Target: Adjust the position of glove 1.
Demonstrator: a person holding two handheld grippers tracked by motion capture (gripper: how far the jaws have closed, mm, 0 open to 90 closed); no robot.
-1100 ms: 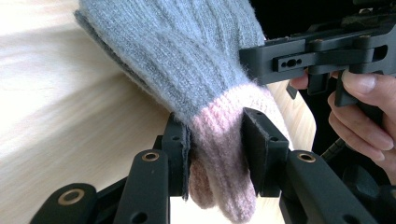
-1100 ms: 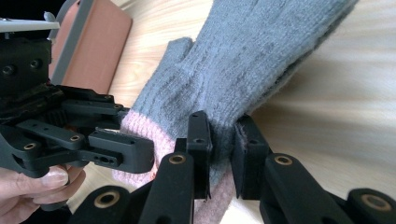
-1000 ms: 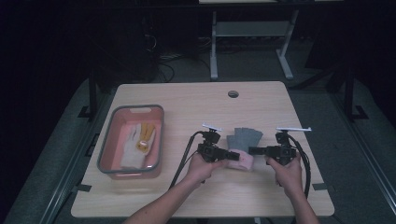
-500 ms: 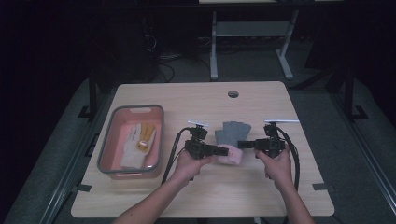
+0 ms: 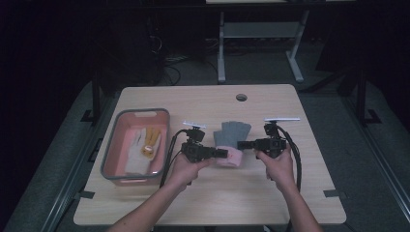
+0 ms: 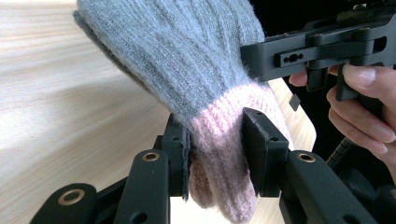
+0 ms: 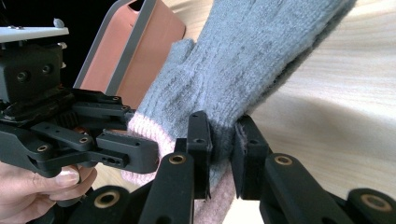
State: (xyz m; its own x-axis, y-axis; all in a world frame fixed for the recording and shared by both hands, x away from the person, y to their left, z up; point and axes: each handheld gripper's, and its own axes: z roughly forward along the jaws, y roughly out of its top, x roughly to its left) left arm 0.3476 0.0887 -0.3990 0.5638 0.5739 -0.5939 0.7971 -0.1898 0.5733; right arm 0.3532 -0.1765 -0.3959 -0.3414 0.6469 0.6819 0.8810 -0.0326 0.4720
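Left gripper [image 6: 217, 158] is clamped on the pink cuff of the grey knit glove [image 5: 231, 140]; right gripper [image 7: 220, 154] is clamped on the cuff's other edge. The glove sits mid-table [image 5: 270, 198], fingers pointing away. At the table's left, a pink bin [image 5: 112, 159] holds a white glove [image 5: 134, 155] and a yellow item [image 5: 151, 141].

Glove [image 6: 187, 60]: grey ribbed knit, pale pink cuff. Desk [image 5: 270, 193]: light wood grain. Bin [image 5: 112, 154]: salmon-pink inside, grey rim, holding a white glove [image 5: 135, 155] with yellow patch. Grippers' fingers [image 6: 261, 154]: black.
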